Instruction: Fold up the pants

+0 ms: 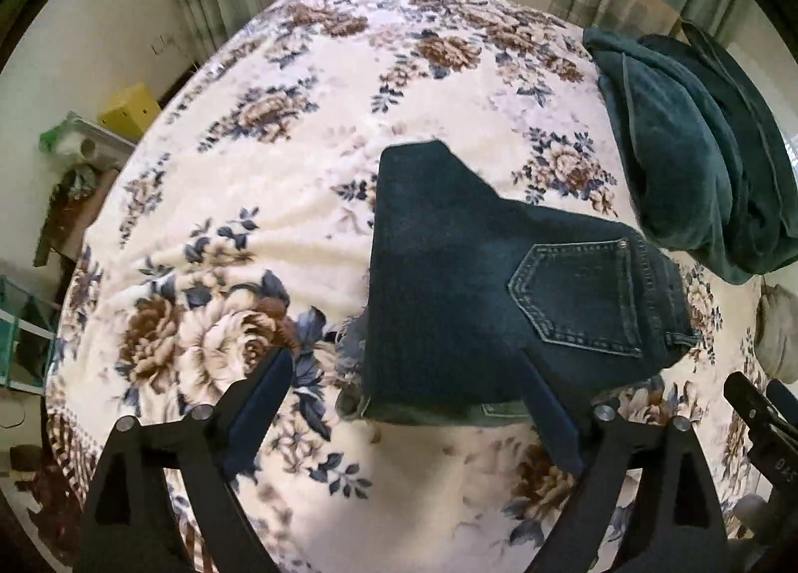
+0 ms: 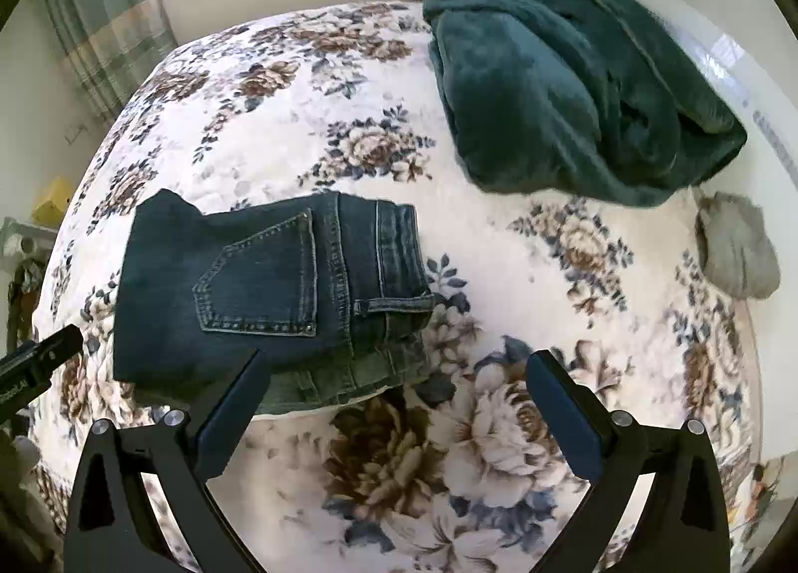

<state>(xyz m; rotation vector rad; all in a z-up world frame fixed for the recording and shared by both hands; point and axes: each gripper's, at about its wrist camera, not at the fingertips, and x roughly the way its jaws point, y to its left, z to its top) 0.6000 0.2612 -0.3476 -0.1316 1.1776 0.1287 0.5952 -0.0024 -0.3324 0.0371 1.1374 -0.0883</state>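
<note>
Dark blue jeans (image 1: 474, 284) lie folded into a compact stack on the floral blanket (image 1: 224, 234), back pocket up, waistband to the right. They also show in the right wrist view (image 2: 259, 284). My left gripper (image 1: 404, 363) is open and empty, hovering over the stack's near edge. My right gripper (image 2: 399, 368) is open and empty, just right of the jeans' near corner, over the blanket (image 2: 498, 274). The right gripper's side shows at the left wrist view's right edge (image 1: 758, 413), and the left gripper's tip at the right wrist view's left edge (image 2: 40, 358).
A dark green plush blanket (image 2: 563, 89) lies bunched at the bed's far right. A grey cloth lump (image 2: 733, 244) sits at the right edge. A yellow box (image 1: 127, 109) and shelving stand left of the bed. Curtains hang behind.
</note>
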